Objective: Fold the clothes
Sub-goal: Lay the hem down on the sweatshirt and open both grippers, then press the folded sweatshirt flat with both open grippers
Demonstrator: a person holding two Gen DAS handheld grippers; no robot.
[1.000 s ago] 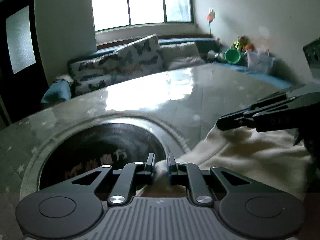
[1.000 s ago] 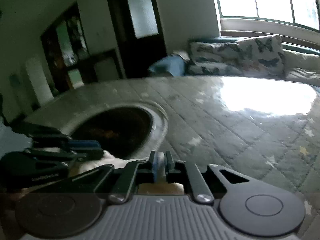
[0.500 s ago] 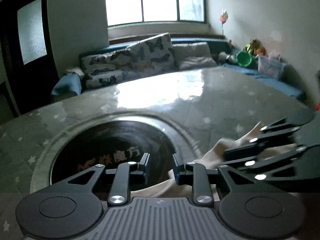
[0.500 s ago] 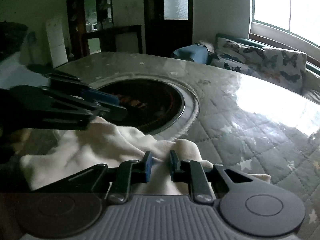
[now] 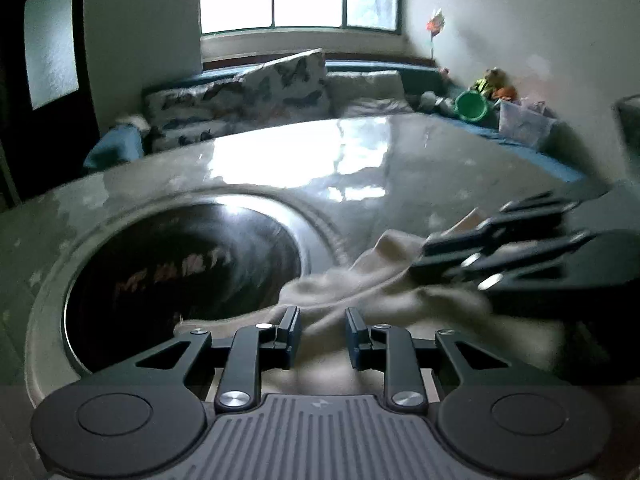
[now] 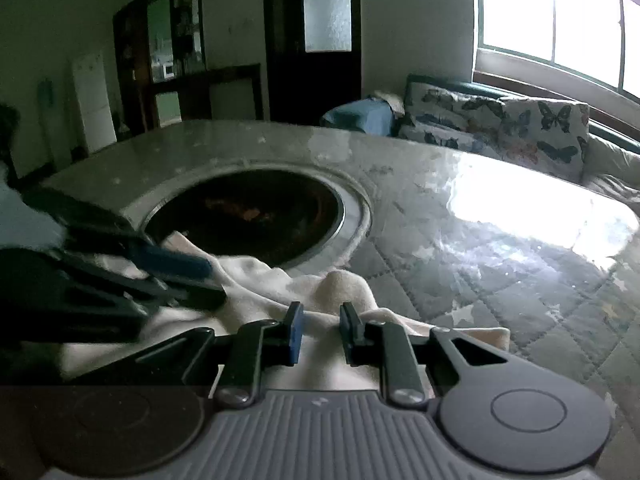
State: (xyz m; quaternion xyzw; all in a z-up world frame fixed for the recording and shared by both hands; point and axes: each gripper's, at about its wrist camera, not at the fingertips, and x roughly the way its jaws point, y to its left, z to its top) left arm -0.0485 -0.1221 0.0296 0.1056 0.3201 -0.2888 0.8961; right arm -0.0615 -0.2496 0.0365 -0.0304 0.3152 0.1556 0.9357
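lying under both parted jaws: cream garment [image 5: 320, 344], unpinched.

Blurred by motion in the left wrist view: right gripper [image 5: 424, 258], its far end cut off by the picture's right edge. Smeared the same way in the right wrist view: left gripper [image 6: 216, 280] — handle lost past the left edge. Near part of the cloth [image 6: 320, 368] hidden under the camera body. Writing inside the dark round well [image 5: 176, 268] too smeared to read. Toys [image 5: 492, 88] on the far bench too small to tell apart — only a green bowl shape.
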